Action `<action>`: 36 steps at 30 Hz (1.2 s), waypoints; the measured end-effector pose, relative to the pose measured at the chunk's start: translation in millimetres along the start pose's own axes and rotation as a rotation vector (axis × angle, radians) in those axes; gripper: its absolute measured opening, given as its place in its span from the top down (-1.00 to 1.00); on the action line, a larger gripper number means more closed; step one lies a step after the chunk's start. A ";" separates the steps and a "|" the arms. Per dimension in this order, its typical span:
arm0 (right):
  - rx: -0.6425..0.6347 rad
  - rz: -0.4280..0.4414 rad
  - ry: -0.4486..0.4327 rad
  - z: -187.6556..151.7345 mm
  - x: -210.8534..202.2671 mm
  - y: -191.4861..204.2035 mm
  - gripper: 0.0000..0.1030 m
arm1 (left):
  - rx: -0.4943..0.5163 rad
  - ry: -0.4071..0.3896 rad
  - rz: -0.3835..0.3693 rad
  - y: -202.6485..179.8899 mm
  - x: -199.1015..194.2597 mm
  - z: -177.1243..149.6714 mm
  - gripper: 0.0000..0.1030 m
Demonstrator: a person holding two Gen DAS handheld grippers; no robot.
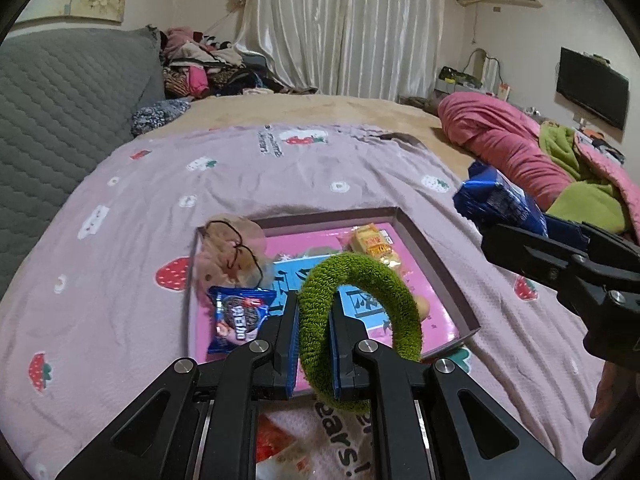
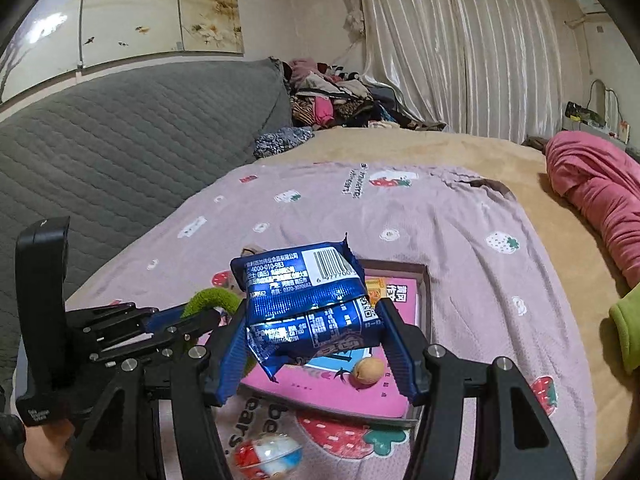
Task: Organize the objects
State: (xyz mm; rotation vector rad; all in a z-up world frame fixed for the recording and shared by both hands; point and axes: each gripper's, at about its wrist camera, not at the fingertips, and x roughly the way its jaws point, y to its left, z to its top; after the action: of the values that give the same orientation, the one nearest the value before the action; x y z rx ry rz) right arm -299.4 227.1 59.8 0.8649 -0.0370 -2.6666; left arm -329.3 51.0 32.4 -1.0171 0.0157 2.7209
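A green scrunchie (image 1: 356,320) is clamped in the left gripper (image 1: 314,344) directly above the box (image 1: 436,256), while a blue packet (image 2: 308,304), gripped by the right gripper (image 2: 312,344), is held at two o'clock.

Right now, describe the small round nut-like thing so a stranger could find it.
Find the shallow box with the pink liner on the strawberry-print sheet. Near its front edge lies a tan ball, the only small, smooth, round thing among flat wrappers.
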 end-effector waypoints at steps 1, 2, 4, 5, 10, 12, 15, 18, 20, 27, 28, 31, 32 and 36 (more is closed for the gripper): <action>-0.012 -0.017 0.006 -1.4 5.7 -1.6 -0.18 | 0.004 0.000 -0.001 -1.2 5.1 -1.1 0.77; -0.018 -0.023 0.009 -2.6 10.0 -2.4 -0.18 | 0.013 -0.003 0.003 -2.3 8.8 -1.7 0.77; -0.009 -0.024 0.016 -6.0 19.6 -6.7 -0.18 | 0.022 -0.009 0.013 -2.9 17.7 -4.4 0.77; -0.009 -0.033 0.022 -8.4 25.5 -8.8 -0.18 | 0.021 -0.002 0.009 -3.1 24.5 -5.8 0.77; 0.008 -0.042 0.046 -16.6 49.0 -20.3 -0.18 | 0.002 0.005 -0.006 2.0 42.8 -9.5 0.77; 0.003 -0.050 0.045 -18.1 54.8 -23.0 -0.18 | -0.020 0.018 -0.011 6.2 50.4 -11.0 0.77; 0.021 -0.040 0.036 -19.0 63.1 -29.6 -0.18 | -0.023 0.011 -0.004 9.7 55.5 -12.2 0.77; 0.041 -0.031 0.025 -20.8 68.5 -33.8 -0.18 | -0.014 0.009 0.005 10.7 62.0 -11.8 0.77; 0.046 -0.028 0.022 -22.7 73.0 -35.9 -0.18 | -0.014 0.009 0.012 12.5 65.2 -11.8 0.77; 0.011 -0.066 0.040 -29.3 92.8 -37.3 -0.18 | 0.004 0.019 0.018 12.5 78.5 -11.5 0.77; 0.004 -0.074 0.036 -30.7 94.5 -37.5 -0.18 | 0.006 0.024 0.017 12.6 81.9 -11.8 0.77; -0.001 -0.086 0.040 -33.1 99.3 -40.6 -0.18 | 0.007 0.030 0.014 12.9 87.4 -11.5 0.77; -0.005 -0.093 0.040 -33.5 100.0 -40.9 -0.18 | 0.006 0.035 0.010 13.5 89.9 -11.6 0.77; 0.006 -0.104 0.044 -36.8 106.4 -45.4 -0.18 | 0.005 0.052 -0.004 13.4 96.8 -13.3 0.77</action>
State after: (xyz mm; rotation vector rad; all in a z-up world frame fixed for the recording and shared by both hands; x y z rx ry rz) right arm -373.0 238.4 -36.2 0.9514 0.0106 -2.7441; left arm -394.5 57.7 -41.3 -1.0859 0.0289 2.6889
